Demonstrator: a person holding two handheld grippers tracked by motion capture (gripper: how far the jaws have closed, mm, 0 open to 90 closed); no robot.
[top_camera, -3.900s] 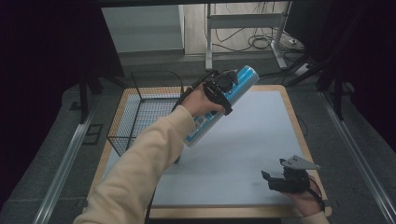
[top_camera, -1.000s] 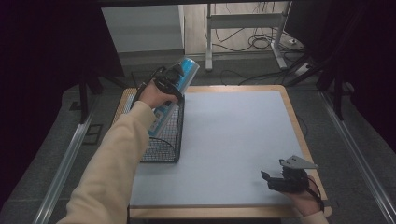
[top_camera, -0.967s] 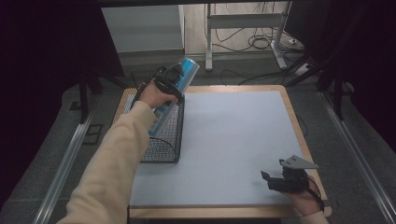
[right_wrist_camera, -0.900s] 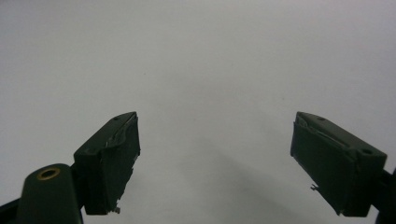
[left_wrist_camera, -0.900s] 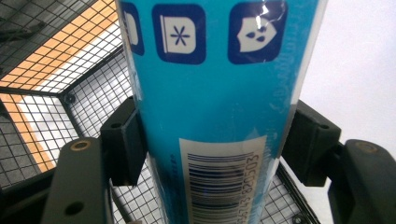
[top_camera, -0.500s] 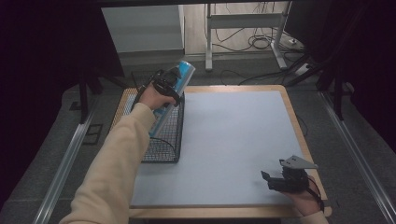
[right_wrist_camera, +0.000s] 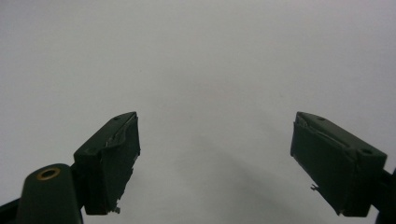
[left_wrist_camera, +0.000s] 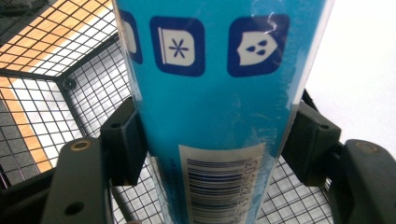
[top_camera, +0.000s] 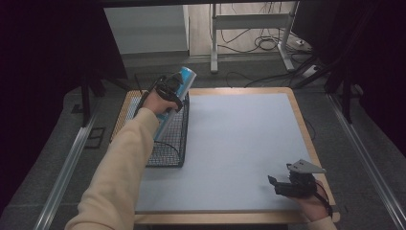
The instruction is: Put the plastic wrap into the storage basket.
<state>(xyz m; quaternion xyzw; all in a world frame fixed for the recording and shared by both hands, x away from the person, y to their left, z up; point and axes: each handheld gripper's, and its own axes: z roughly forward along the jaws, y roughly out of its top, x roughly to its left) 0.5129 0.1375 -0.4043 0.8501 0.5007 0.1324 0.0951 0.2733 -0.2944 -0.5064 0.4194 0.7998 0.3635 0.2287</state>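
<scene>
**Tube carried over to the basket**

While the right gripper [top_camera: 287,184] idles wide open and empty at the table's five o'clock, the left gripper [top_camera: 168,90] has swung from mid-table to ten o'clock. Its jaws clamp the blue tube [left_wrist_camera: 219,93], tilted, its lower end inside the wire basket [top_camera: 170,143]. Release looks imminent.

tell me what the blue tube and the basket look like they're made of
Tube: probably card or plastic under a glossy printed film, judging by the sheen, wrinkles and barcode label. Basket: thin black wire mesh, likely coated metal, with an open grid you can see through.
</scene>
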